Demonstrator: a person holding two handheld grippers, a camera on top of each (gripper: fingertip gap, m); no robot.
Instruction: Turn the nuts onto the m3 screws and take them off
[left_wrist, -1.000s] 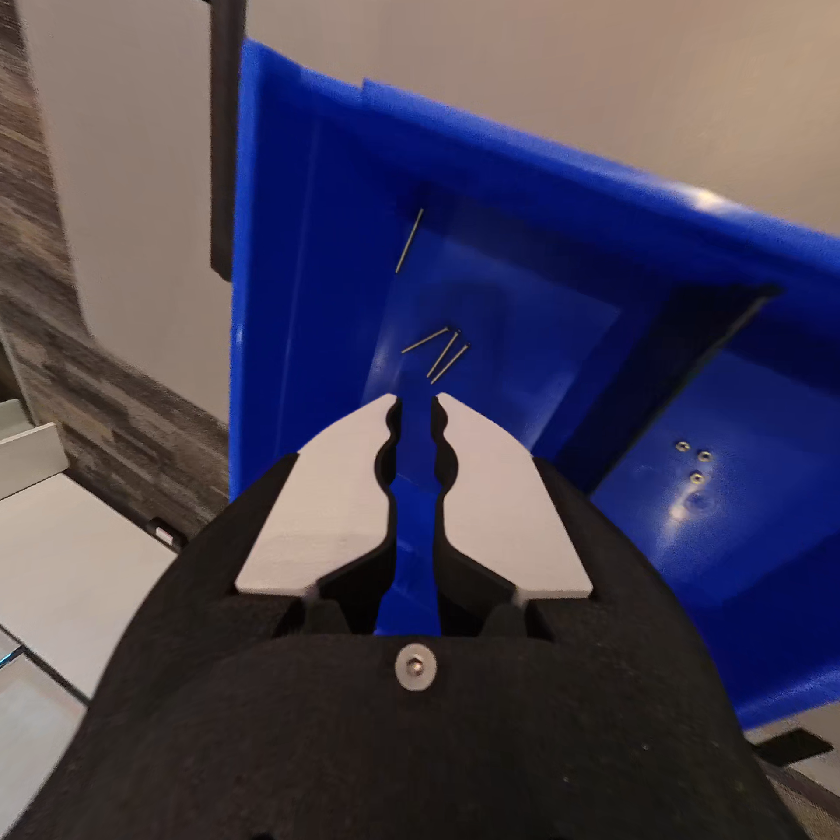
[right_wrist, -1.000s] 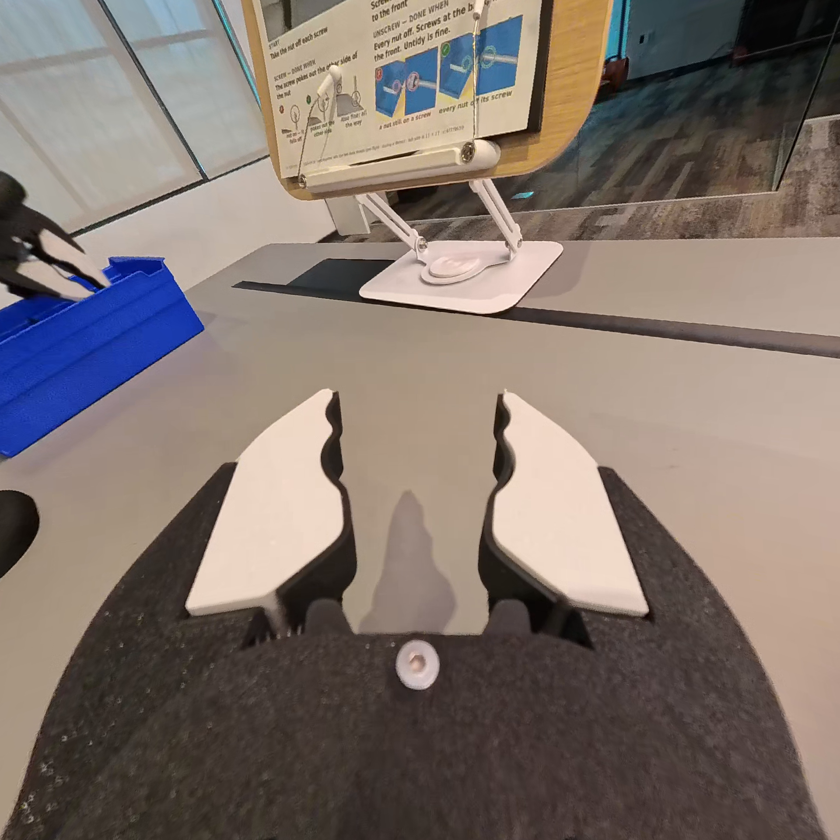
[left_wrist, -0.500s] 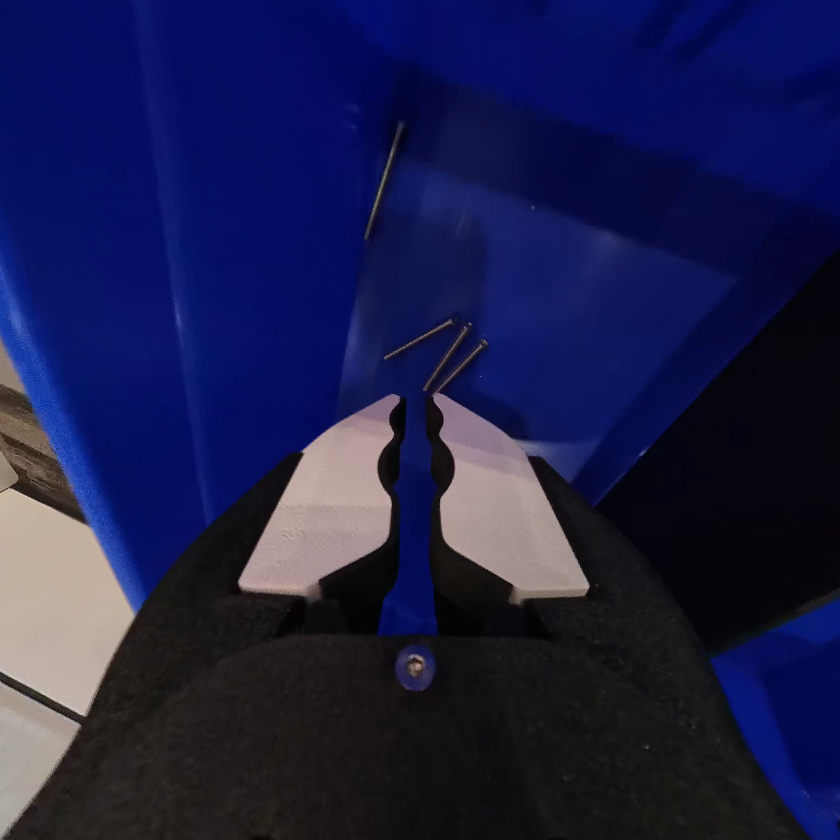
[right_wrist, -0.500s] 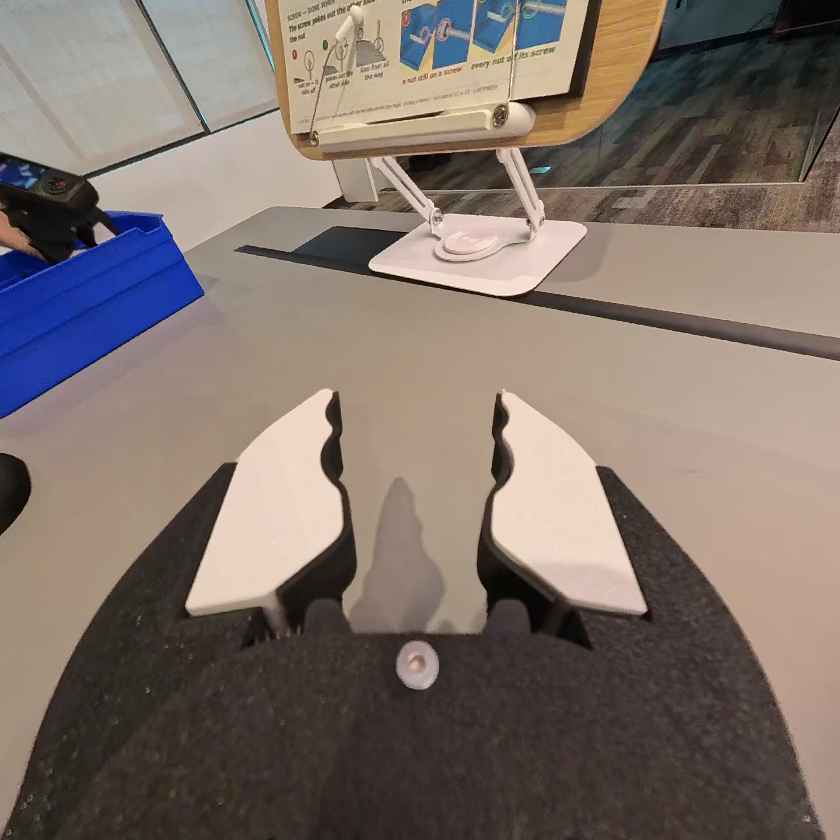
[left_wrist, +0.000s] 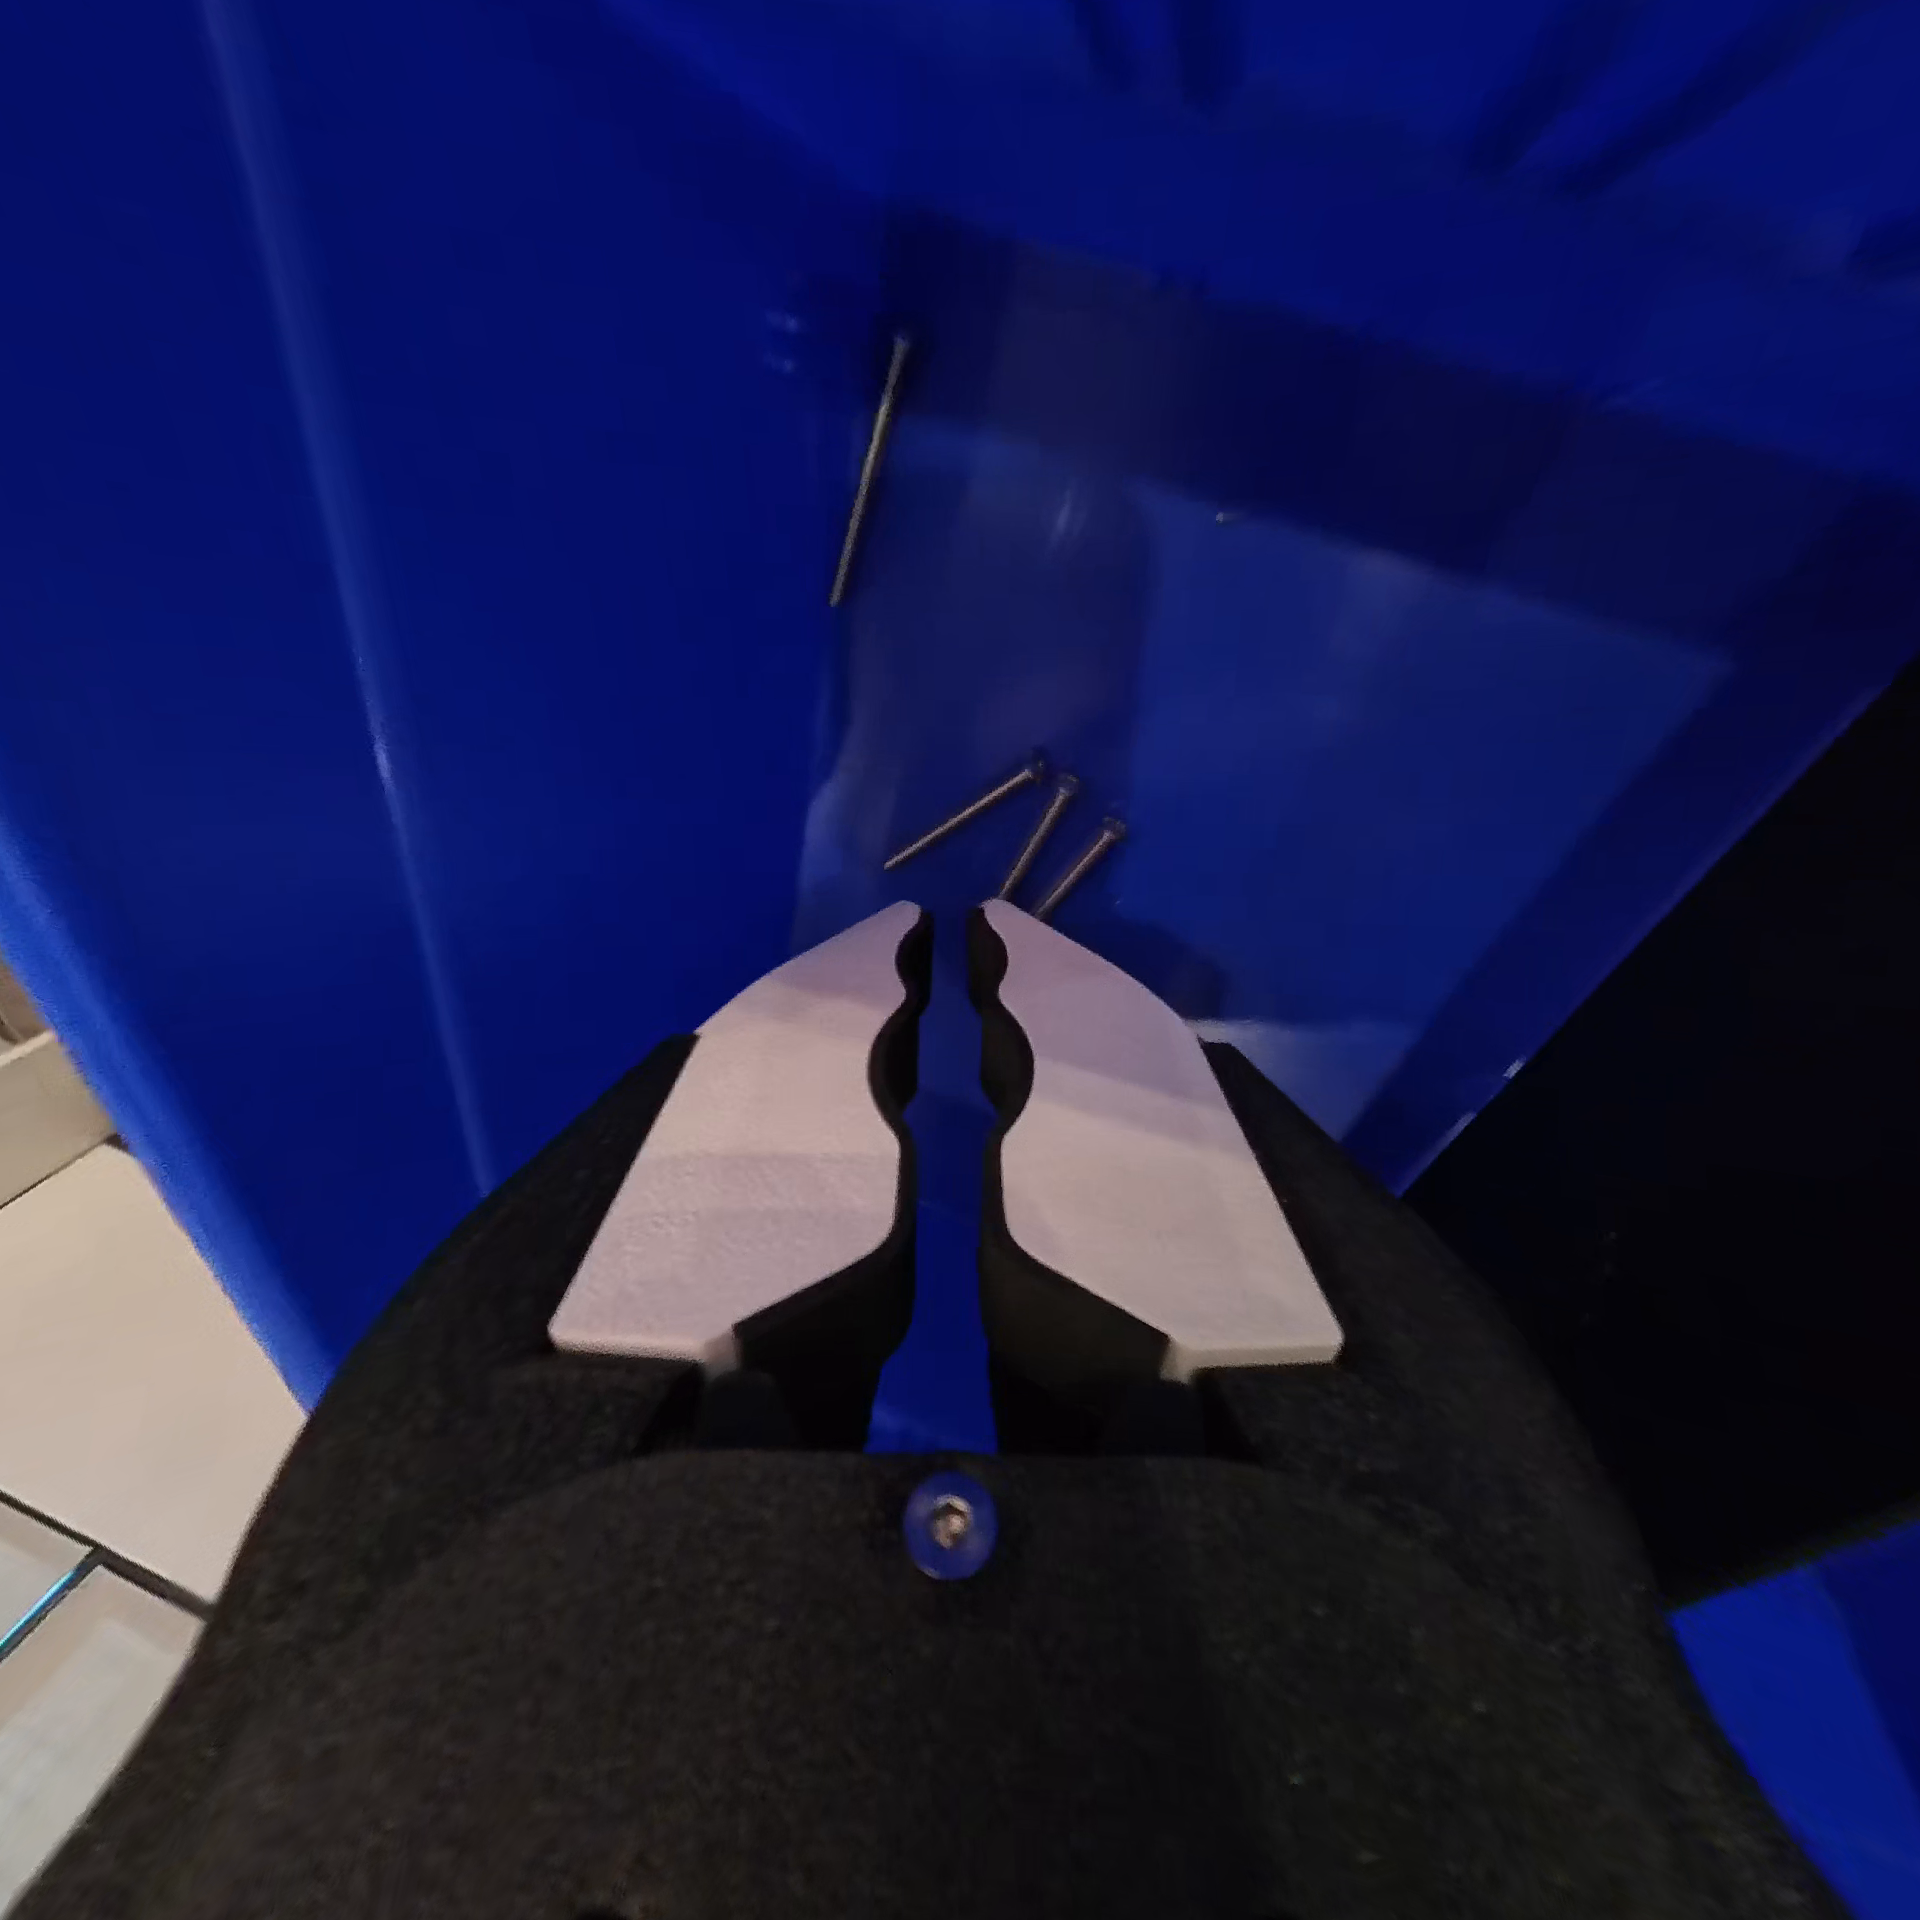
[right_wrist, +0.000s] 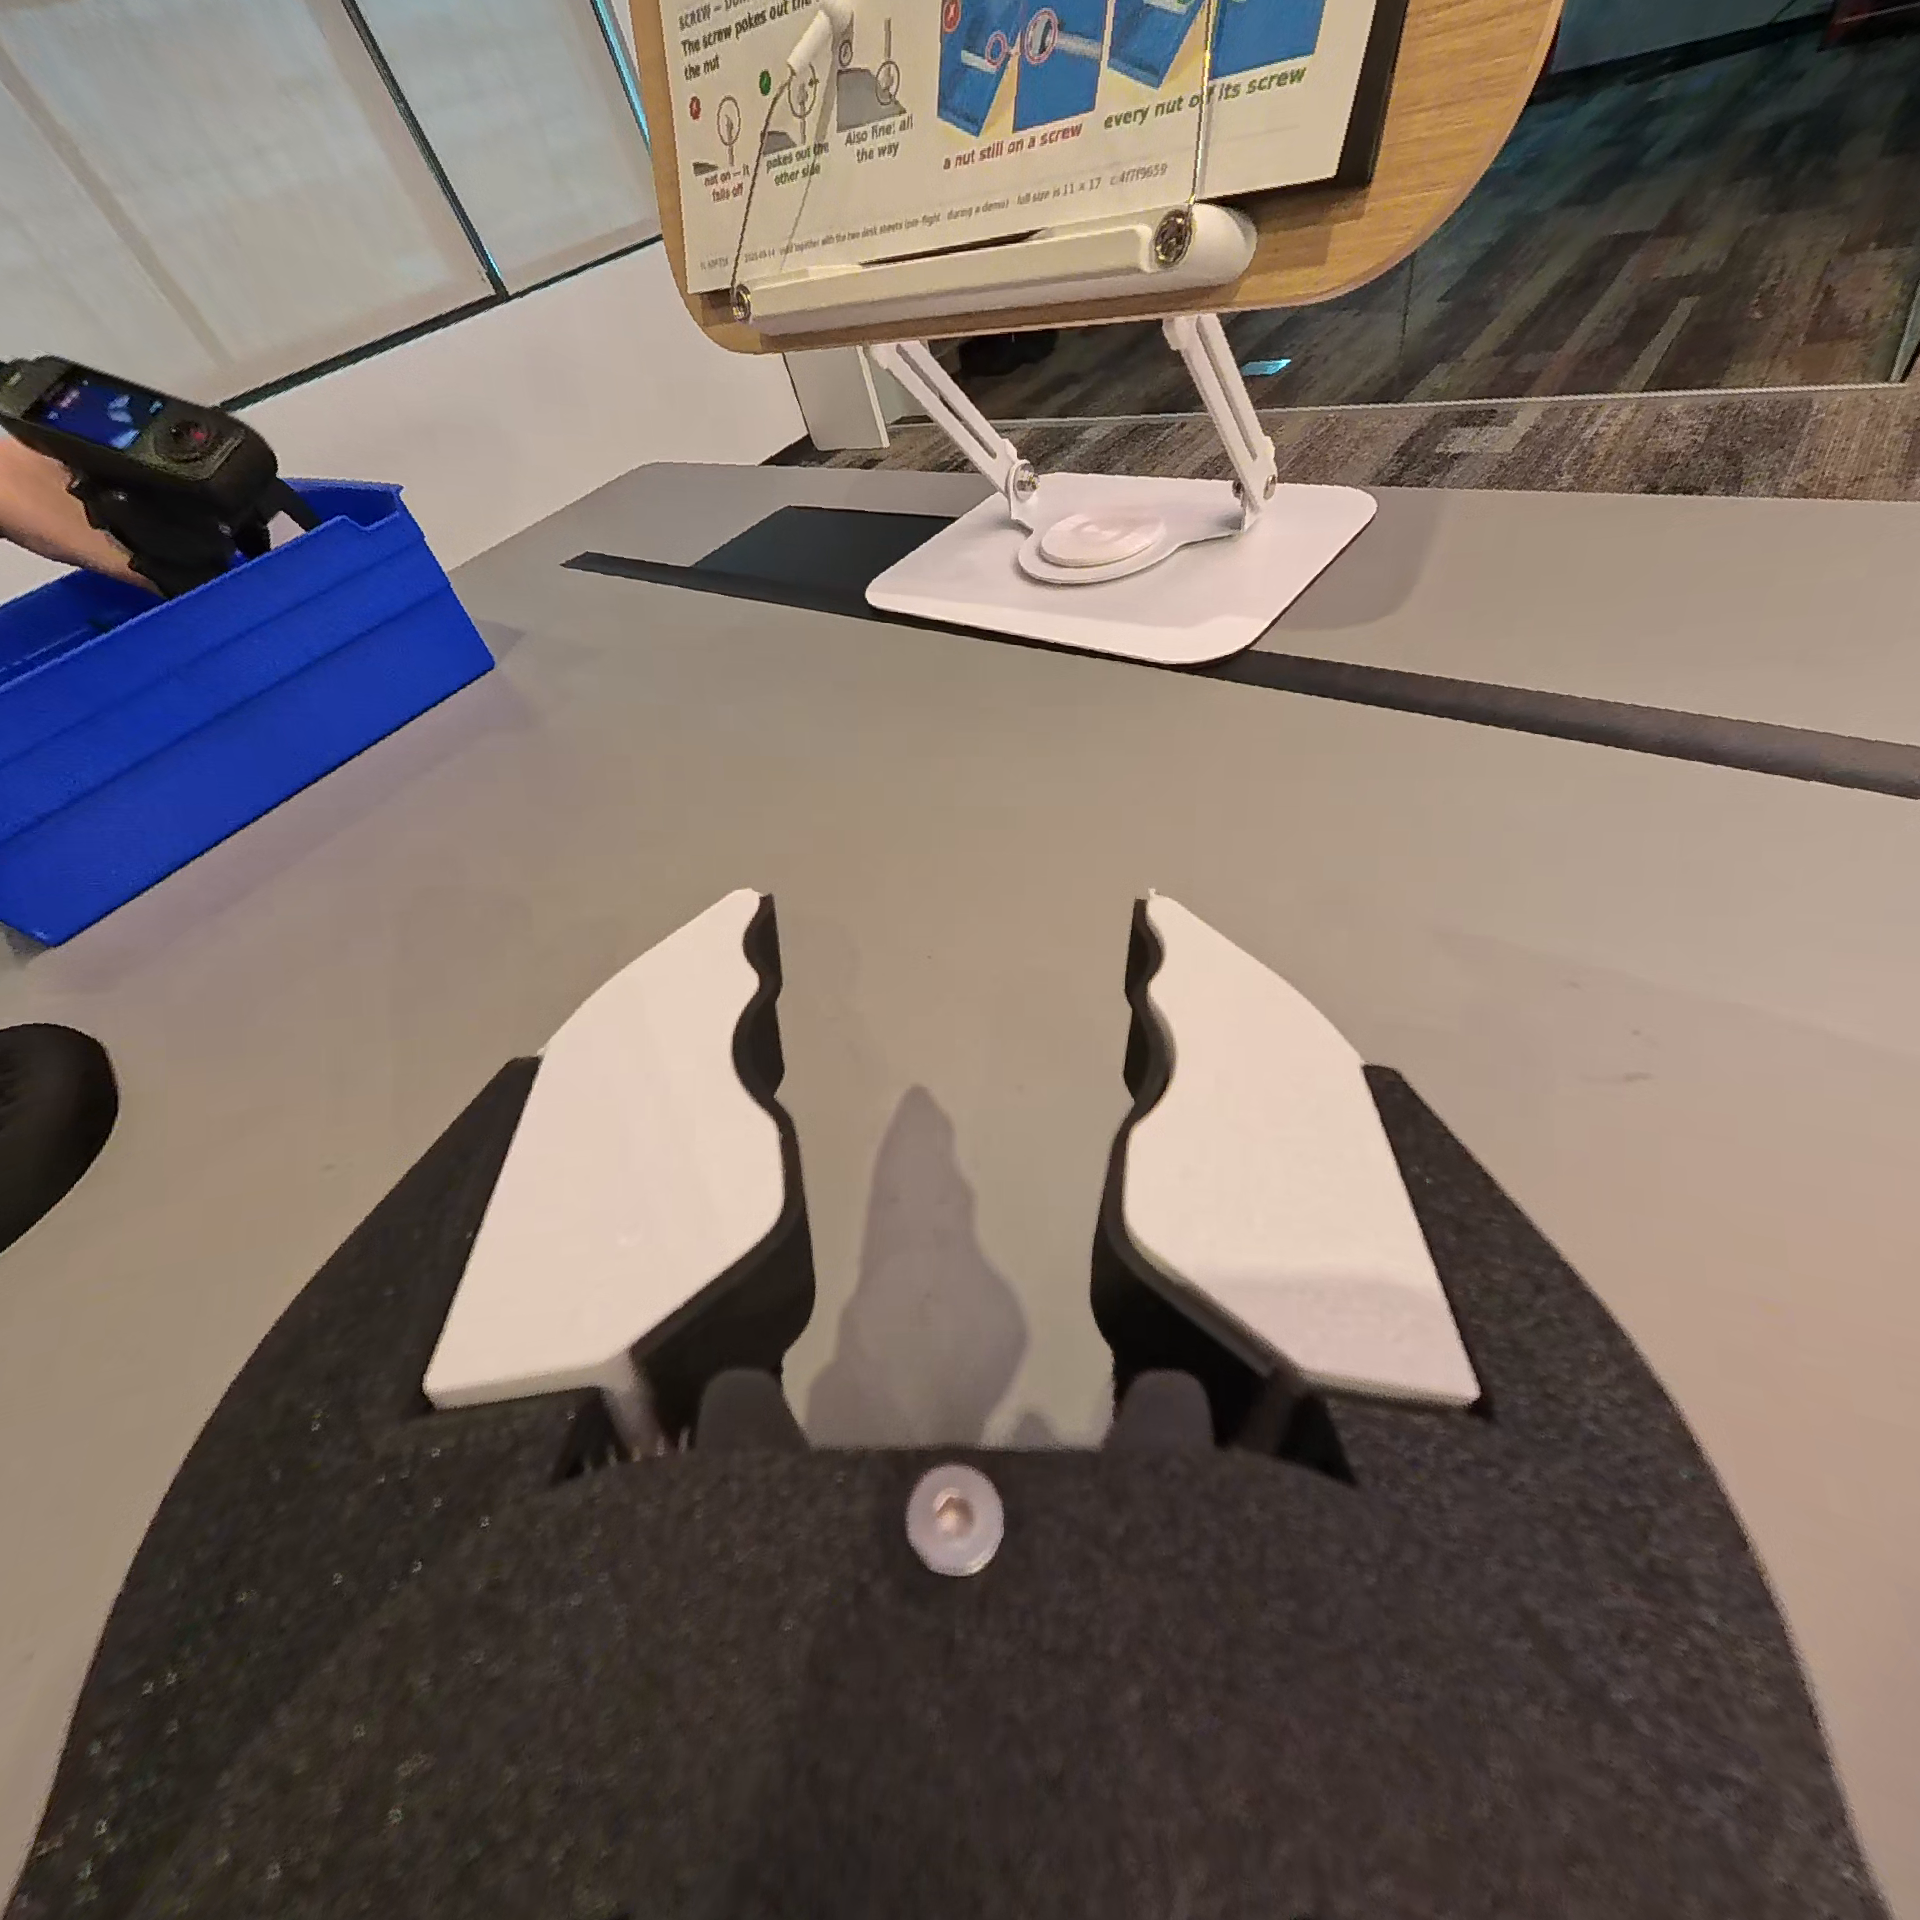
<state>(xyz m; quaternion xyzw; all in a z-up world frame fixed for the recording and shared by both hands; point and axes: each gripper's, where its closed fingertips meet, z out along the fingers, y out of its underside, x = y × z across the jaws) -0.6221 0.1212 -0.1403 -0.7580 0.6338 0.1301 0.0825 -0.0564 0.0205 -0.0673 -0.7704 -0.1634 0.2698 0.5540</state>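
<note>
My left gripper (left_wrist: 951, 914) is down inside a blue plastic bin (left_wrist: 416, 520). Its jaws stand open by a narrow slit and only the blue floor shows between the pads. Three thin metal screws (left_wrist: 1034, 836) lie on the bin floor just beyond the tips, and the nearest ones run up to the right fingertip (left_wrist: 1003, 920). A fourth screw (left_wrist: 871, 468) lies farther off by the bin's wall. My right gripper (right_wrist: 956, 904) is wide open and empty over the grey table (right_wrist: 1455, 935). The right wrist view shows the bin (right_wrist: 208, 675) at the far left with the left gripper's body (right_wrist: 156, 468) dipping into it.
A black divider (left_wrist: 1714, 1143) walls off the bin's compartment on the right. A white stand (right_wrist: 1122, 582) holding a wooden board with a printed sheet (right_wrist: 1039, 125) is at the table's back. A dark strip (right_wrist: 1558, 717) crosses the table. A black object (right_wrist: 42, 1122) is at the left edge. About 60 cm separates my left fingertips from my right. Left tips and right tips are each some 35 cm from the black object (right_wrist: 42, 1122).
My left gripper has gone down into the bin toward the three screws and its jaws have narrowed. My right gripper has stayed open and barely moved.
</note>
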